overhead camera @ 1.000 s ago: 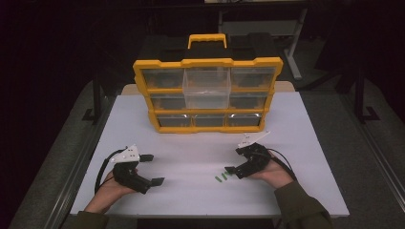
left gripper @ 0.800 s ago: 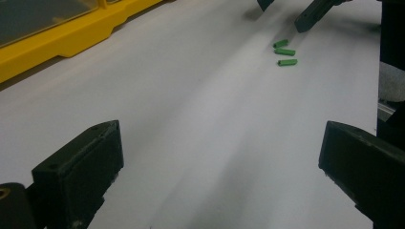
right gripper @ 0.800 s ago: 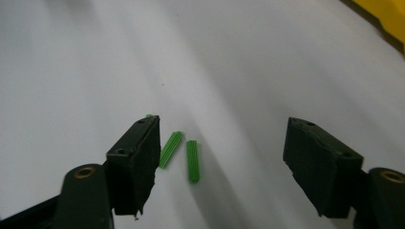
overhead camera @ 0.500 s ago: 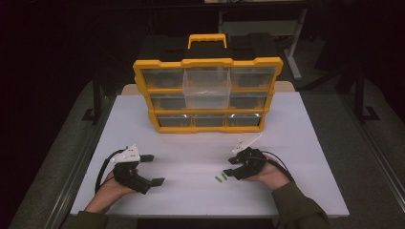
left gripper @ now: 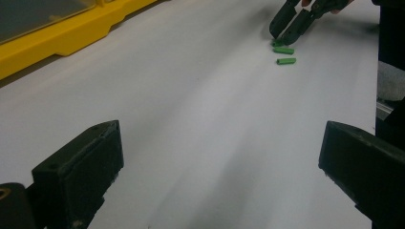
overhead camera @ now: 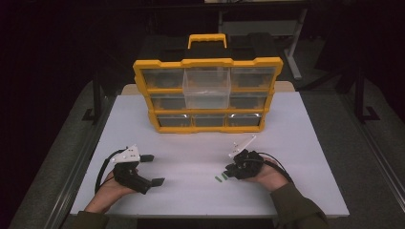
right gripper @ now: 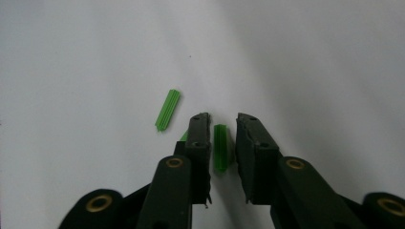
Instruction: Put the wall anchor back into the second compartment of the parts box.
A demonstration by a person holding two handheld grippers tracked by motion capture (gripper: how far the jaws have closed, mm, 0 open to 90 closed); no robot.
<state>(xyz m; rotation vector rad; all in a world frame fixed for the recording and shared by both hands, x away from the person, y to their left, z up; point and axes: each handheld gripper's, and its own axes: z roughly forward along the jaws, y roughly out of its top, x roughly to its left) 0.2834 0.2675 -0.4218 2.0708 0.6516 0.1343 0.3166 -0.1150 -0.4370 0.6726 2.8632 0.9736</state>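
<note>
Since the earlier frames, the right gripper (overhead camera: pixel 234 171) has been lowered over the green plugs (overhead camera: pixel 221 177) near the table's (overhead camera: pixel 305 143) front edge; the left gripper (overhead camera: pixel 152 169) is unchanged, jaws spread wide over bare surface. One green plug (right gripper: pixel 220 147) is seen lying between the right jaws, narrowly parted, contact not discernible. A second plug (right gripper: pixel 167 110) lies just beside the jaws, a third partly hidden behind one jaw. Toward the rear edge a yellow organiser case (overhead camera: pixel 207 95) stands, nothing between.
</note>
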